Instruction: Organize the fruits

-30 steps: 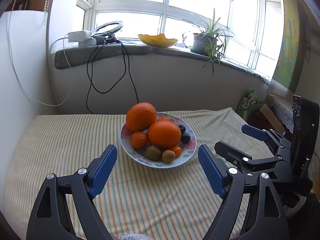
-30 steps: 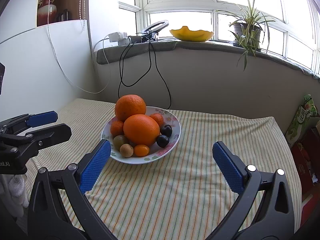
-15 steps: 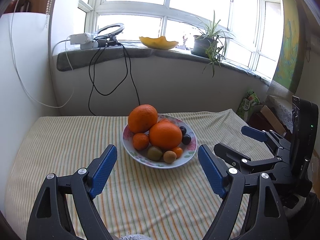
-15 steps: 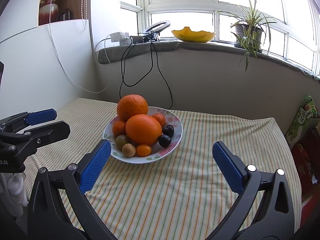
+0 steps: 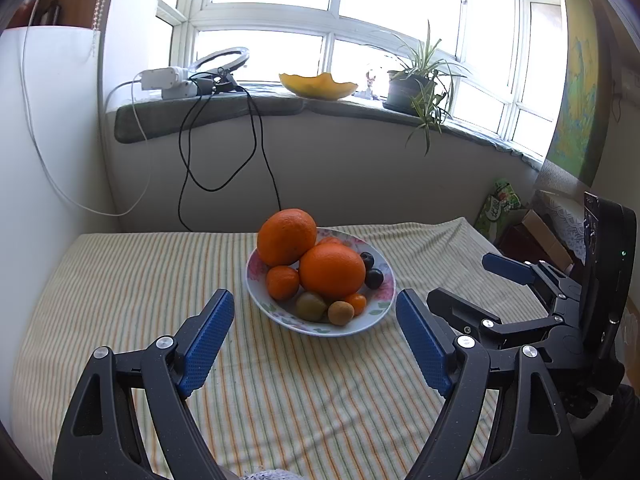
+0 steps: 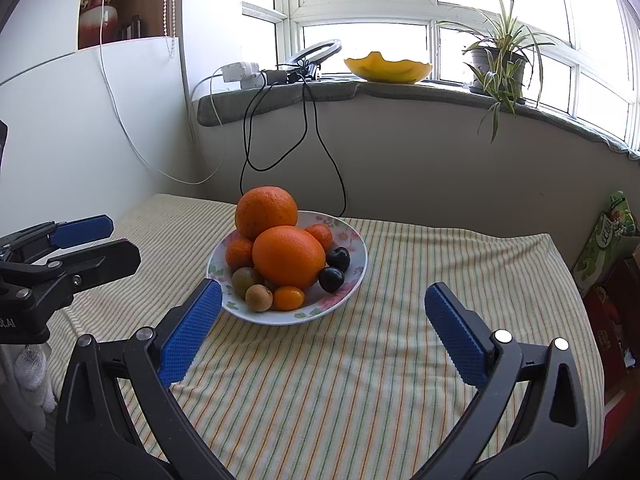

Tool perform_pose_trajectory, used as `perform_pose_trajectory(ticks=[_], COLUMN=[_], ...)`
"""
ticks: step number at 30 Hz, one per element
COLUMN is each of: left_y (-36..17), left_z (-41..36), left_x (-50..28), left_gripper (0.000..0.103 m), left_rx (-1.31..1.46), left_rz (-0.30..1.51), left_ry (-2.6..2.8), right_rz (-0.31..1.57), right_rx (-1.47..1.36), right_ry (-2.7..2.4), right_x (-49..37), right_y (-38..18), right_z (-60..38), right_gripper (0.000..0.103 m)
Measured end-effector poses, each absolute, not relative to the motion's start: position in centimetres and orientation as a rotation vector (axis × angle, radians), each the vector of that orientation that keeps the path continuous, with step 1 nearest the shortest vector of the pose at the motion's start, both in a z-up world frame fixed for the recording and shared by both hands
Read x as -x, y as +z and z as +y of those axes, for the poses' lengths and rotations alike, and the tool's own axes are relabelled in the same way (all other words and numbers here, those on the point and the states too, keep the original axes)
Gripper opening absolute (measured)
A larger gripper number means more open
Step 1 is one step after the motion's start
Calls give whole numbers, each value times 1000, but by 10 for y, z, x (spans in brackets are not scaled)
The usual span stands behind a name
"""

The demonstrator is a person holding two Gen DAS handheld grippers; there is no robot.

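Orange dominates the flowered plate [image 6: 357, 264] ahead of me: two big oranges, the front one [image 6: 289, 256] low in the dish and the other [image 6: 266, 211] perched behind it, with small mandarins [image 6: 239, 251] tucked at their sides. Two dark plums [image 6: 331, 279] lie on the plate's right, and a green fruit [image 6: 245, 281], a brown kiwi-like one [image 6: 259, 298] and a tiny orange one [image 6: 289, 298] crowd the near rim. The plate sits on a striped cloth [image 6: 360, 360] covering the table. My left gripper [image 5: 315, 341] hangs spread wide and empty just short of the plate; my right gripper [image 6: 323, 330] is likewise parted, grasping nothing, its left pad [image 6: 191, 332] near the rim. Neither touches any fruit.
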State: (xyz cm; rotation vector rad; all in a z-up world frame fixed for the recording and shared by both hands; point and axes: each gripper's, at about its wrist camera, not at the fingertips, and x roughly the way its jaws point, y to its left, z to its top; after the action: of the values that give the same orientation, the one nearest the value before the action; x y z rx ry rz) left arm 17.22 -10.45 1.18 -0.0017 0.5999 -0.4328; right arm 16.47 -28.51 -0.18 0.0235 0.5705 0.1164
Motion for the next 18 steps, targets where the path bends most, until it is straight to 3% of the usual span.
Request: perform_pose_trajectory(ticks=[18], left_y=[11], left_z=[-102], left_x=[-172], left_gripper=[83], left_rx=[5], left_rz=[591], left_ry=[-424], right_rz=[578], right_rx=[-25], right_ry=[118], right_x=[-166], right_y=[-5], right_z=[-285], right_gripper=[103])
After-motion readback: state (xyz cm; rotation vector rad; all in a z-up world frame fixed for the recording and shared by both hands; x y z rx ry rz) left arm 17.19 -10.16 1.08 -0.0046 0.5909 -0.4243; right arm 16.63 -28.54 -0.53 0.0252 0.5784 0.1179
